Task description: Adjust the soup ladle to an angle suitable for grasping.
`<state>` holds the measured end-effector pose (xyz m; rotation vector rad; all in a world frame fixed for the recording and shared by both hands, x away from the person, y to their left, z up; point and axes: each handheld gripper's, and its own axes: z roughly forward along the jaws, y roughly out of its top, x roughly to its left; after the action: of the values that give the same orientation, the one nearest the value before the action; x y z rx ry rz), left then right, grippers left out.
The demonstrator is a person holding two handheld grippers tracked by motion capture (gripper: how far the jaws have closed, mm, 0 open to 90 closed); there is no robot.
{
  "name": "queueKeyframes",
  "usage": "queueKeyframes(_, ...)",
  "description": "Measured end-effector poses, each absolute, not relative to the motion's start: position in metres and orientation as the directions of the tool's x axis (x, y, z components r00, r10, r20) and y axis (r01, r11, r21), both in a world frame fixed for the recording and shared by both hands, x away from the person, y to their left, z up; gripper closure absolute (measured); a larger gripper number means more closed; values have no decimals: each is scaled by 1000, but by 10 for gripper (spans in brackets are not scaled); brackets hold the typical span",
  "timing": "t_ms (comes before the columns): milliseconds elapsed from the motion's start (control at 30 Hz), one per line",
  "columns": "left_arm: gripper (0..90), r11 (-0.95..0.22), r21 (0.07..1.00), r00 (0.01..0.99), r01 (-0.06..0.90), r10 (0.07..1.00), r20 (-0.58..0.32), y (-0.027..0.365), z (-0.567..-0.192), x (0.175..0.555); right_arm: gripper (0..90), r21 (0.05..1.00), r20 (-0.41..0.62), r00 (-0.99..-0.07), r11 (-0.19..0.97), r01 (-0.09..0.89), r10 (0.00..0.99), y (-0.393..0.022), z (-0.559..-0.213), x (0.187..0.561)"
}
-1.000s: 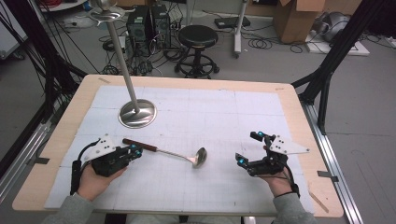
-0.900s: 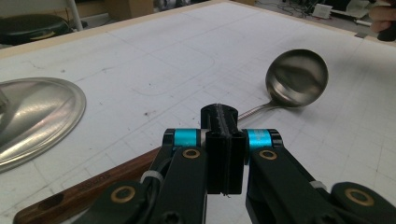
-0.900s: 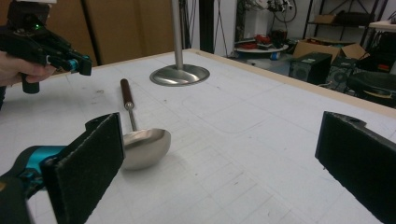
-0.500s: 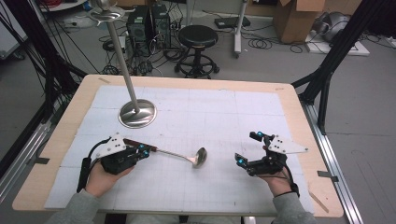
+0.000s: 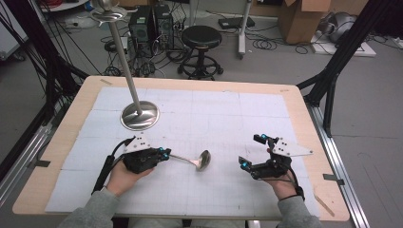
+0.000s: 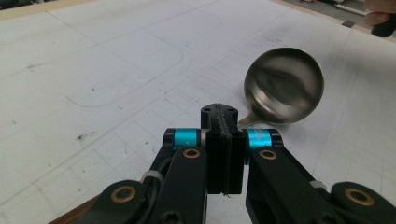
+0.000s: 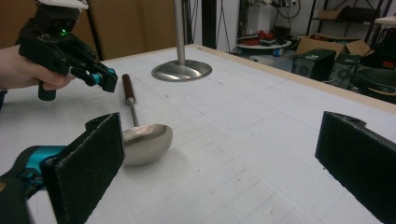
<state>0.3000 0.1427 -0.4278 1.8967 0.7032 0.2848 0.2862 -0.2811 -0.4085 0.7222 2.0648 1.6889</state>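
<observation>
Left claw (image 5: 164, 154) moved right, now over ladle (image 5: 202, 160) handle.

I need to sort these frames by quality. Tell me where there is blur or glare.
High view: even light, soft overall; the stand's base shines. Left gripper view: the ladle bowl smears slightly and mirrors the room, while the shut left gripper stays sharp. Right gripper view: the near pads of the open right gripper are soft.

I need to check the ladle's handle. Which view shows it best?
The right gripper view: the ladle's brown handle lies in plain sight. The high view shows it partly under the left gripper; the left gripper view shows the bowl.
</observation>
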Motion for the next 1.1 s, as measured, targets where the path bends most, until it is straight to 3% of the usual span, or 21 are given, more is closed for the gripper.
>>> queueKeyframes(433, 898, -374, 844, 825, 385, 550, -133, 113, -436, 314, 4, 976, 31, -800, 154, 154, 599, -280, -409, 286)
queueKeyframes(1100, 898, -425, 804, 826, 416, 546, -139, 91, -441, 329, 4, 974, 26, -806, 168, 155, 591, -278, -409, 286)
